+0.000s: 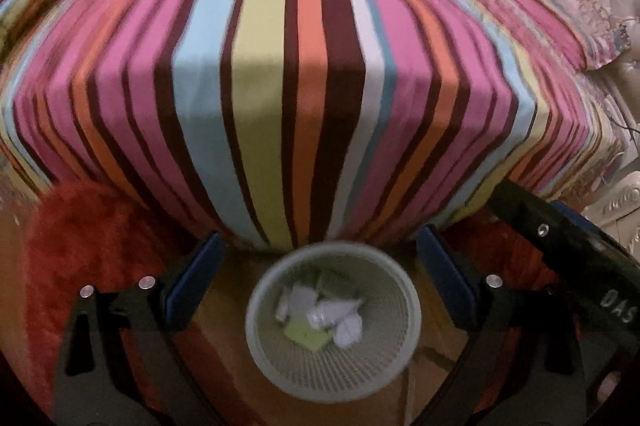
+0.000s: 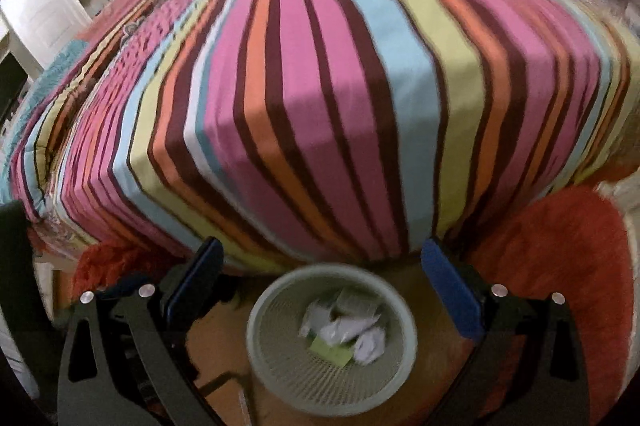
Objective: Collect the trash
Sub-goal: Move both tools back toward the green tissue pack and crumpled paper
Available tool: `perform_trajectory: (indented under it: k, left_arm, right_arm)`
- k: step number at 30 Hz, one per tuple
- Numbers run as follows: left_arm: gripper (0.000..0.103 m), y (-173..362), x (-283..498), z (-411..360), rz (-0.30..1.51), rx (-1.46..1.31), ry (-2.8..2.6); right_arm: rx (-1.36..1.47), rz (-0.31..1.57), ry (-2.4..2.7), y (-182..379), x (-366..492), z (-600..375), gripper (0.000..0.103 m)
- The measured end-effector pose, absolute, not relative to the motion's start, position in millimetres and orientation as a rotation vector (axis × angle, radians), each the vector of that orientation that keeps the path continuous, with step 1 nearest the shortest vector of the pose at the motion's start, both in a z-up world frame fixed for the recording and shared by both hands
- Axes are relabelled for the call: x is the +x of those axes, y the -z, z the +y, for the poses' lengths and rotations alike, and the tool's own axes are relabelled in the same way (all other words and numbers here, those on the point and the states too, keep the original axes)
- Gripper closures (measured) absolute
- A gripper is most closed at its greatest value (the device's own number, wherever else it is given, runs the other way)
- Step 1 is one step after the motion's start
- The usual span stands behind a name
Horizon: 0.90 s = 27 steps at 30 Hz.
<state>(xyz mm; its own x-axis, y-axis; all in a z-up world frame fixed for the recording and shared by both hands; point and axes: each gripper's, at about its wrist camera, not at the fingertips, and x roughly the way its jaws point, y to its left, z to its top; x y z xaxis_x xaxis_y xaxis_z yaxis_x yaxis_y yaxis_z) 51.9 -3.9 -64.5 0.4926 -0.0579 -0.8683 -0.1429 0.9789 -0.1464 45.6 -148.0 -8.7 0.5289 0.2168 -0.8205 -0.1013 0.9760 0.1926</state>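
Both grippers hang above a round pale-green mesh wastebasket (image 1: 256, 342) that stands on the orange-brown floor (image 1: 224, 310) at the foot of a bed draped in a multicoloured striped sheet (image 1: 304, 73). The left gripper (image 1: 320, 266) has its blue-padded fingers (image 1: 196, 274) spread wide, holding nothing. The right gripper (image 2: 322, 272) is likewise spread and empty. Crumpled white paper scraps (image 2: 348, 330) and a yellow-green sticky note (image 2: 332, 352) lie inside the basket. A shaggy red rug (image 2: 560, 266) lies beside it.
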Motion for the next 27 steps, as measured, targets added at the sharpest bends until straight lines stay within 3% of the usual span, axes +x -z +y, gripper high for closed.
perform_trajectory:
  k: [19,27]
  left_arm:
    - [0.008,23,69,24,0.822,-0.066,-0.182]
    - [0.008,24,90,19,0.836,-0.044,-0.139]
  right_arm:
    - [0.089,0.783,-0.149,-20,61,-164,0.008]
    - [0.096,0.779,-0.123,-23,78,-168,0.008]
